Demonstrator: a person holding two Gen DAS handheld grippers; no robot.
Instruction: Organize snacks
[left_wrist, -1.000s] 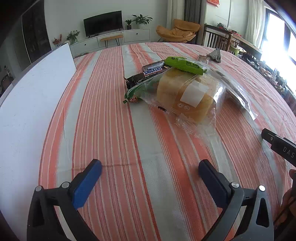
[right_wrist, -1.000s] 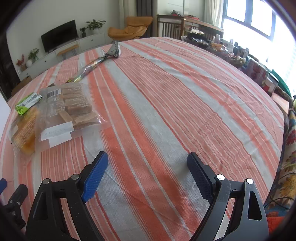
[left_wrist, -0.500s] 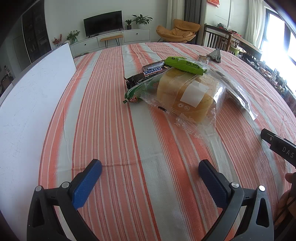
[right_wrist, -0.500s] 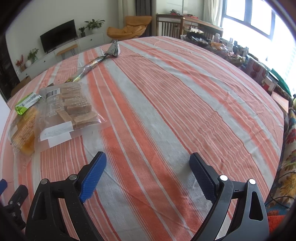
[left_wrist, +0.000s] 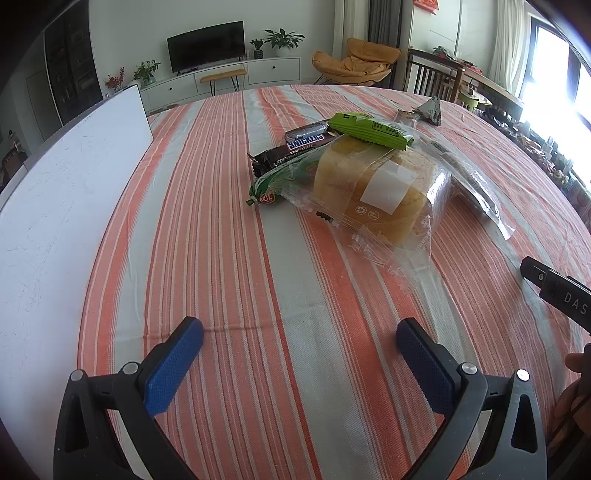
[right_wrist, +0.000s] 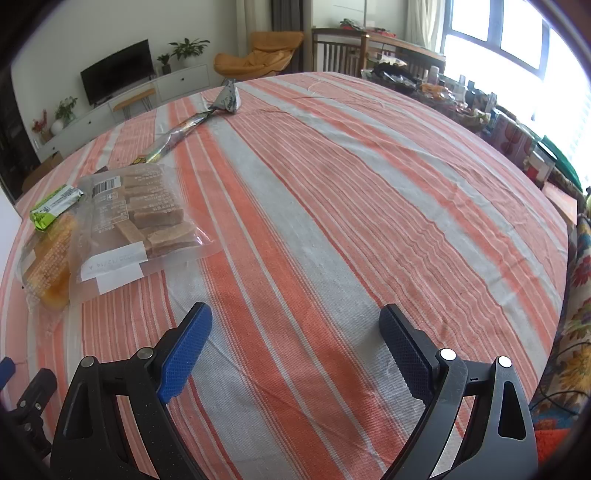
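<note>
A pile of snacks lies mid-table on the striped cloth. In the left wrist view a clear bag of yellow bread (left_wrist: 380, 192) is nearest, with a Snickers bar (left_wrist: 295, 147), a green packet (left_wrist: 369, 130) and a green-ended wrapper (left_wrist: 269, 188) behind it. My left gripper (left_wrist: 299, 343) hovers open short of the pile, nothing between its fingers. In the right wrist view a clear bag of brown bars (right_wrist: 147, 218) lies beside the bread (right_wrist: 48, 262), with a long foil stick (right_wrist: 177, 134) and a pyramid packet (right_wrist: 228, 96) farther back. My right gripper (right_wrist: 295, 325) is open over bare cloth.
A white board (left_wrist: 55, 206) covers the table's left side. The right gripper's body (left_wrist: 554, 291) and a hand (left_wrist: 576, 398) show at the left view's right edge. Chairs and cluttered shelves (right_wrist: 480, 107) stand past the table's far right edge.
The right gripper has dipped slightly, its fingers lower in view. The left gripper and the snacks have barely moved.
</note>
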